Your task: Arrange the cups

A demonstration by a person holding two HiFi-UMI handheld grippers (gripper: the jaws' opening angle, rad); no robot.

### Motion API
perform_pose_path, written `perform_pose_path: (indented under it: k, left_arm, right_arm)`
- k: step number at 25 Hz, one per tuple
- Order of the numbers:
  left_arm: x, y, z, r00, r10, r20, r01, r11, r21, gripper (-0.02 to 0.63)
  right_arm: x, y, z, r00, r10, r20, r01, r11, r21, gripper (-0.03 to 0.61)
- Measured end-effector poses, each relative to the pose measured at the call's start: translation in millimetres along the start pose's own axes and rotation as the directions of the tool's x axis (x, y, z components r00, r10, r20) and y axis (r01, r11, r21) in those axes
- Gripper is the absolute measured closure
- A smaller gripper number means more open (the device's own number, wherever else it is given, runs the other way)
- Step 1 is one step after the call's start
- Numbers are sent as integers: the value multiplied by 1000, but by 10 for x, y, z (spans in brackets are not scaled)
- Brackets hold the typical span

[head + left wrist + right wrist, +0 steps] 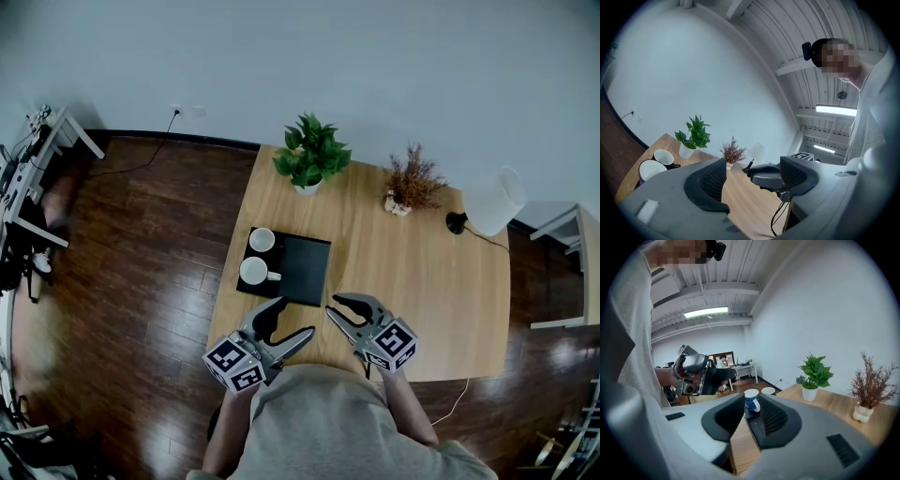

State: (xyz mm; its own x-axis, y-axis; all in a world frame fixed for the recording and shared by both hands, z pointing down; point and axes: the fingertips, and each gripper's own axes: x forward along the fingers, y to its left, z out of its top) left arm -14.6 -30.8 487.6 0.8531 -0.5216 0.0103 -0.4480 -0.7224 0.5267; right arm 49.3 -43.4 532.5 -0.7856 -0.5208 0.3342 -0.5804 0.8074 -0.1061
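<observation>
**Task items.** Two cups stand on a flat, matte black rectangular tray [305, 267] at the 9 o'clock side of the counter [412, 281], seen from the head view. Both sit in the tray's left half, upright and apart from each other.
- Near cup [254, 271]: round, glossy, white inside. The right gripper view shows a blue outer wall with a white loop handle. From above, the handle points toward 3 o'clock.
- Far cup [262, 240]: at 12 o'clock from the near cup, round, with a white rim and interior. Its handle cannot be made out.

**Counter.** Rectangular, light wood with a straight grain and a smooth top. It stands on a dark plank floor [141, 262].

**Tools.**
- Left tool [298, 316]: at the counter's 7 o'clock edge, just below the tray. Its ribbed black pads stand wide apart; the tool is released and grasps nothing.
- Right tool [332, 303]: at 6 o'clock, just right of the left tool. Its jaws are apart by a narrow gap; it is released, with nothing between the pads. The near cup shows beyond the gap, well clear of it.

**Other items.**
- Green leafy plant [311, 155] in a white pot, at 11 o'clock.
- Dried brown twig bunch [411, 183] in a small pale pot, at 12 o'clock.
- Lamp [492, 200] with a white shade and black base, at 2 o'clock.
</observation>
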Motion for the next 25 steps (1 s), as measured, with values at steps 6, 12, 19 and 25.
perform_pose_path:
  k: [6, 12, 19, 25]
  left_arm:
    - [24, -32, -3, 1000, -9, -4, 10, 1000, 4, 256]
    - [47, -46, -16, 1000, -17, -9, 17, 1000, -5, 256]
    - [95, -101, -16, 999, -34, -18, 34, 999, 3, 256]
    - [137, -133, -22, 999, -46, -25, 46, 999, 6, 256]
  right_arm:
    - [-33, -6, -11, 1000, -14, -6, 14, 1000, 2, 480]
    - [-52, -21, -40, 1000, -26, -9, 26, 1000, 5, 480]
    - [-62, 1, 13, 1000, -18, -4, 18, 1000, -9, 480]
    - [-73, 57, 158, 1000, -5, 21, 6, 999, -33, 485]
